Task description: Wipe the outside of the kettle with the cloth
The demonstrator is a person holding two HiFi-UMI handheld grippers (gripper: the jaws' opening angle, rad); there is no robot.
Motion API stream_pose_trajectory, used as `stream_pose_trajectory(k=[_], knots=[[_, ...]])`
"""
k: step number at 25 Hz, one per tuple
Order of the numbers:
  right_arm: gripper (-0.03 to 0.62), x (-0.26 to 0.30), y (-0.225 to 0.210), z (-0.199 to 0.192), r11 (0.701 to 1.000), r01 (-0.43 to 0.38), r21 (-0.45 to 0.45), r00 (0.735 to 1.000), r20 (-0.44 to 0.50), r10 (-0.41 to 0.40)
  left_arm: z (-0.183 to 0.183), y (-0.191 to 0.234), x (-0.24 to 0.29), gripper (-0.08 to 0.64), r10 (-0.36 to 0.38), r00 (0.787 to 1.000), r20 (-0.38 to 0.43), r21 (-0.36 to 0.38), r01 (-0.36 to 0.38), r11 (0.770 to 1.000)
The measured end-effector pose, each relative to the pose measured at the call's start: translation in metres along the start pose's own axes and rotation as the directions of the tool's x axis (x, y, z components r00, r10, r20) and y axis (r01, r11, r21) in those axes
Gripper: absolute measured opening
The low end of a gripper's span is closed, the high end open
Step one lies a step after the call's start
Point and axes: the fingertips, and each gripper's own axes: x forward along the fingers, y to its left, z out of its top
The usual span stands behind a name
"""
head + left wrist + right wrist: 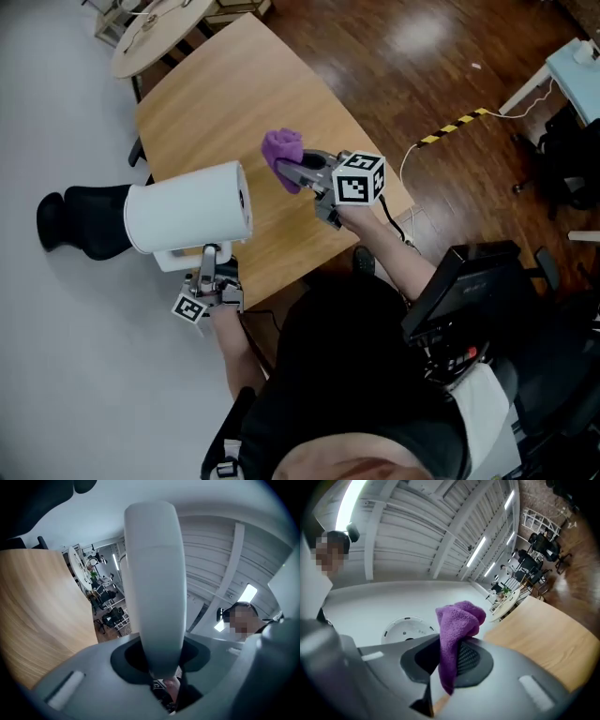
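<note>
The white kettle (187, 217) lies on its side in the air over the wooden table's (216, 103) left edge. My left gripper (208, 272) is below it, shut on the kettle's white handle (154, 588), which fills the left gripper view between the jaws. My right gripper (298, 173) hovers over the table just right of the kettle, shut on a purple cloth (283, 148). In the right gripper view the cloth (457, 630) sticks up from the jaws, and the kettle's round base (405, 629) sits close behind it on the left.
A black object (80, 220) lies on the pale floor past the kettle's left end. A round table (159, 28) stands at the top left. Yellow-black tape (450, 127) marks the wooden floor on the right, and a black chair (469, 281) stands near my right arm.
</note>
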Motion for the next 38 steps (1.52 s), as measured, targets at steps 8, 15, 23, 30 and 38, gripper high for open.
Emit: stream_pose_trajectory(k=[8,15,23,30,38], knots=[[0.049,0.007,-0.037,-0.033,0.997,0.073,0.034,0.994,-0.085,-0.070,-0.002,0.097,-0.032,0.250,0.130,0.985,-0.117,0.024,-0.129,0.991],[0.049,-0.027,-0.065,-0.046,0.962,0.241,0.132,0.970,-0.047,-0.237,-0.019,0.201,-0.078,0.250,0.202,0.943,-0.265,-0.057,-0.225,0.973],[0.049,-0.007,-0.025,-0.025,0.929,0.320,0.183,0.947,-0.062,-0.314,0.027,0.274,-0.114,0.249,0.481,0.805,-0.348,-0.010,-0.516,0.857],[0.049,0.016,0.012,-0.037,0.943,0.290,0.161,0.957,-0.032,-0.289,0.055,0.302,-0.109,0.249,0.586,0.668,-0.459,0.312,-0.497,0.810],[0.049,0.054,0.005,-0.076,0.924,0.334,0.188,0.942,-0.057,-0.329,0.052,0.315,-0.110,0.249,0.655,0.542,-0.527,0.791,0.029,0.612]])
